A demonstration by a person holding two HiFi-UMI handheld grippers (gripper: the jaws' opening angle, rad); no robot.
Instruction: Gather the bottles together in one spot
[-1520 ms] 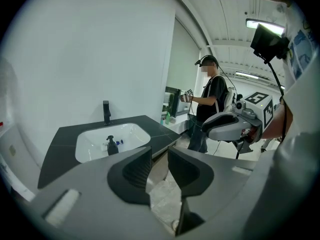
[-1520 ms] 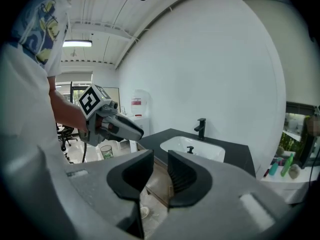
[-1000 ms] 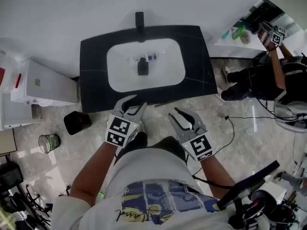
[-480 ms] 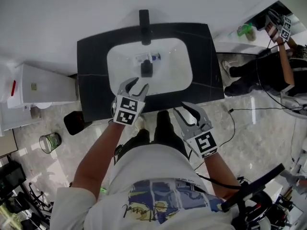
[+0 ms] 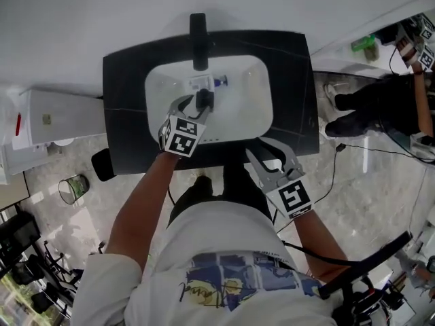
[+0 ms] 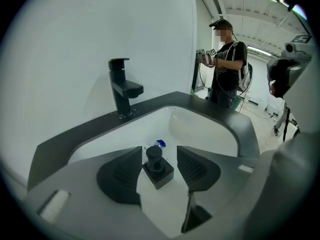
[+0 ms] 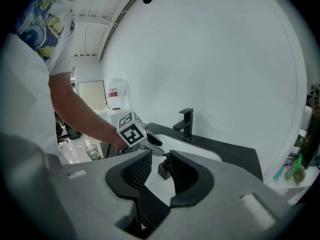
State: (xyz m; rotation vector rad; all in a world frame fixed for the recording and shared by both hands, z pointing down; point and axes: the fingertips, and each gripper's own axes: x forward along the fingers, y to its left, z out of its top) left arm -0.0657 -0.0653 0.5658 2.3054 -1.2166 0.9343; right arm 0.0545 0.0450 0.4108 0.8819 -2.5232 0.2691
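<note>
A black square bottle with a round cap stands in the white sink basin. Behind it lies a small clear bottle with a blue cap. My left gripper reaches down into the basin. Its jaws have just been opening and stand open on either side of the black bottle, with a gap at each pad. The blue cap shows just beyond. My right gripper hangs open and empty over the counter's front edge, and in its view the black bottle lies ahead of the right gripper.
A black faucet rises at the back of the black countertop. A white unit stands to the left, with a glass on the floor. Another person stands at the right, near green bottles.
My left gripper has moved from the counter's front edge forward and down into the basin, round the black bottle. The right gripper has come forward to the counter's front edge.
</note>
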